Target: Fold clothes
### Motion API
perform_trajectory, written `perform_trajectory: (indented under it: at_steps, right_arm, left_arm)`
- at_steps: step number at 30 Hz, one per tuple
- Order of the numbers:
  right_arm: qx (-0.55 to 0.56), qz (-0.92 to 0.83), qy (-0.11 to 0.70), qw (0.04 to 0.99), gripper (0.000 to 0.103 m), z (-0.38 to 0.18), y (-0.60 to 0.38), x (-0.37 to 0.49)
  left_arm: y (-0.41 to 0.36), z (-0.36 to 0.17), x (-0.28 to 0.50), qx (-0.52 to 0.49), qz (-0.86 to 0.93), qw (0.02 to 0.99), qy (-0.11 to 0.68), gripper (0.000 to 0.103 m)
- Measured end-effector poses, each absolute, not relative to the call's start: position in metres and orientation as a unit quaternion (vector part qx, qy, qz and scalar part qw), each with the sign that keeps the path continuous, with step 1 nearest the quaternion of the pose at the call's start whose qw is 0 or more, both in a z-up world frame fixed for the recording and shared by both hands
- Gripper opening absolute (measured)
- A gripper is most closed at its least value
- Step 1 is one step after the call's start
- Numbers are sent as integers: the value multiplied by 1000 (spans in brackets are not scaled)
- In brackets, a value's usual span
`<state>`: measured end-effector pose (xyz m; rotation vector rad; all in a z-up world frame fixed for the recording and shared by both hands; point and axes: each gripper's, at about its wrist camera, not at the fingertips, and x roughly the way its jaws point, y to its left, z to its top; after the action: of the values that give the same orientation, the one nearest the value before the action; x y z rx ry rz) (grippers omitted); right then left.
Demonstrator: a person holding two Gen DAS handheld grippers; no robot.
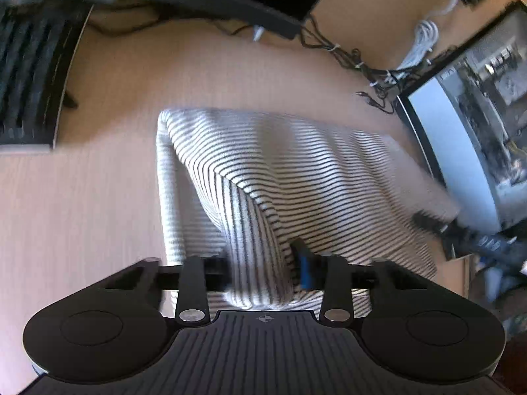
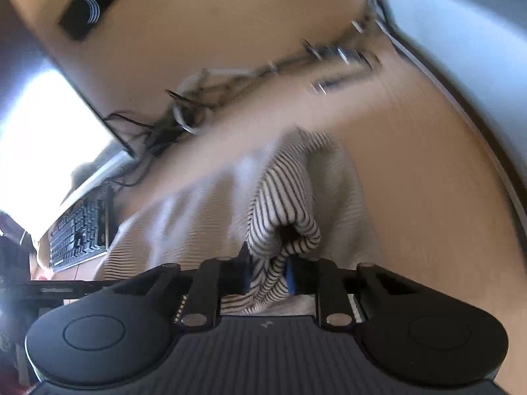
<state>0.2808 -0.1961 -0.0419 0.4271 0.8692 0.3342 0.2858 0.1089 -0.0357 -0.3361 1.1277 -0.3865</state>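
Left claw (image 1: 263,263) and right claw (image 2: 268,273) each clenched on a bunch of striped shirt (image 1: 296,171), lifted off the tabletop (image 1: 82,204). Best kept level, taut, then laid over evenly.

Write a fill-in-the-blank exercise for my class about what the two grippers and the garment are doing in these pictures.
1. The garment has a pattern of thin dark ____ on white.
2. The left gripper is shut on a bunch of ____.
3. The right gripper holds the fabric between pads coloured ____.
4. The garment lies on a ____ desk near a keyboard.

Missing words: stripes; fabric; blue; wooden
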Motion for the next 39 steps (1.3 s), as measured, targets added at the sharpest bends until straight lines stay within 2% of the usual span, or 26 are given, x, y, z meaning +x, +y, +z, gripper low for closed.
perform_trajectory:
  at_steps: [1,6,8,14,19,23,24,26,27,28,32,33,34,36,39]
  right_arm:
    - [195,170,406,877,16,-31,-195,279]
    - [163,196,387,886,16,-2,-200,259]
    - [161,190,401,882,16,-9,-206,253]
    - [142,157,451,867,17,-65,-201,240]
    - [154,164,433,873,17,-58,-192,237]
    - [121,171,428,879,19,-50,-181,236]
    - [111,164,433,879,22,-53,-181,236]
    - [95,152,442,879,35,-59,-182,236]
    - [88,144,443,880,47,-60,-183,235]
    - [81,138,440,884,53,-56,-186,233]
    - [57,121,413,901,58,-36,-194,229]
    - [60,124,406,903,58,-31,-197,230]
    - [66,126,401,905,58,-27,-199,231]
    - [83,130,395,906,60,-24,-201,235]
    - [90,136,407,899,61,-35,-192,245]
  left_arm:
    - [109,-30,284,-158,-188,816,523,25]
    - [106,4,254,-151,-230,823,497,24]
    - [104,5,242,-150,-238,820,499,25]
    - [107,-44,236,-158,-204,801,540,27]
    - [114,-34,245,-171,-197,813,521,26]
    - [119,-24,247,-162,-195,824,507,27]
    - [121,-26,247,-150,-180,827,512,30]
    - [124,-30,248,-126,-150,832,519,42]
    - [124,-30,248,-128,-146,834,517,48]
    - [124,-30,248,-129,-142,836,514,49]
    - [126,-14,245,-119,-149,849,493,51]
    - [126,-14,245,-127,-161,845,493,56]
    - [127,-13,246,-135,-172,842,494,65]
    - [125,-16,248,-142,-180,836,499,74]
    - [118,-31,252,-136,-169,829,516,73]
